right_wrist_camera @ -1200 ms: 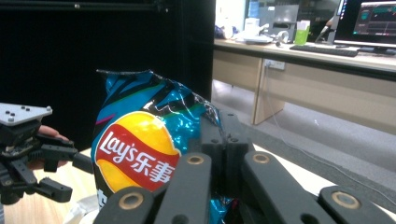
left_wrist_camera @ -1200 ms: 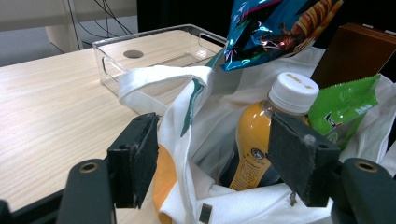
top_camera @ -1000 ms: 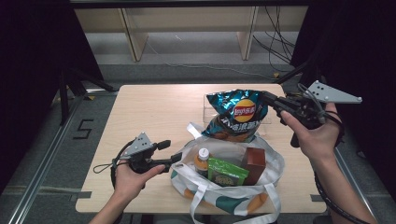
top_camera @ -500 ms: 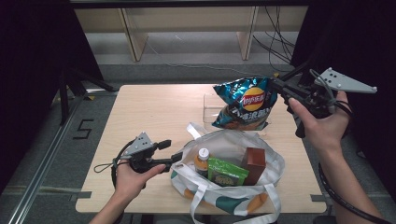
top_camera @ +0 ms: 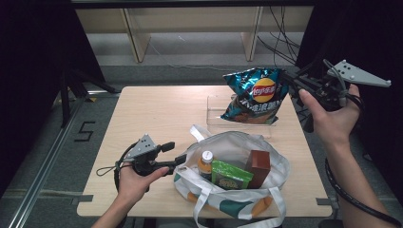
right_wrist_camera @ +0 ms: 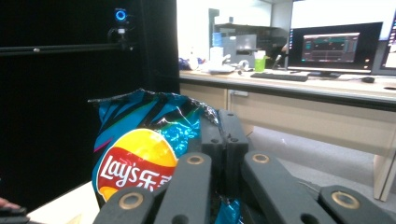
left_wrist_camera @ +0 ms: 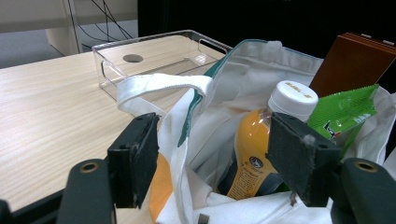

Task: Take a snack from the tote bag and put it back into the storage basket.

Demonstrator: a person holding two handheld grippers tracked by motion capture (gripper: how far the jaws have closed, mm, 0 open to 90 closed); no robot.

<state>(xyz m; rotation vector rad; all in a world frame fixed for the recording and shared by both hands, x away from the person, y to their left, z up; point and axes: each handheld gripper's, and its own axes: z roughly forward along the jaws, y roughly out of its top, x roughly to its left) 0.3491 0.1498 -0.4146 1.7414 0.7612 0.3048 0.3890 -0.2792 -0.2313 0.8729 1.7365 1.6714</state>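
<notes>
Step in hand: by the look of it, the chip bag (top_camera: 255, 95) was being carried from the tote bag (top_camera: 280, 167) to the clear tray (top_camera: 215, 110).
Right gripper (top_camera: 288, 80): jaws pressed together, pinching the chip bag's top edge, seen close in the right gripper view (right_wrist_camera: 140, 154).
Chip bag: hung in the air above the tray, its bottom just over the tray.
Left gripper (left_wrist_camera: 212, 161): jaws spread astride the tote's rim, not pinching it; the orange bottle (left_wrist_camera: 261, 149) sat beyond.
Doing it well: likely keep the pinch firm on the crimped seam, lower the chip bag squarely inside the tray walls, and release only once it rested.
Risk: the slick foil could slip or catch the tray's edge.
</notes>
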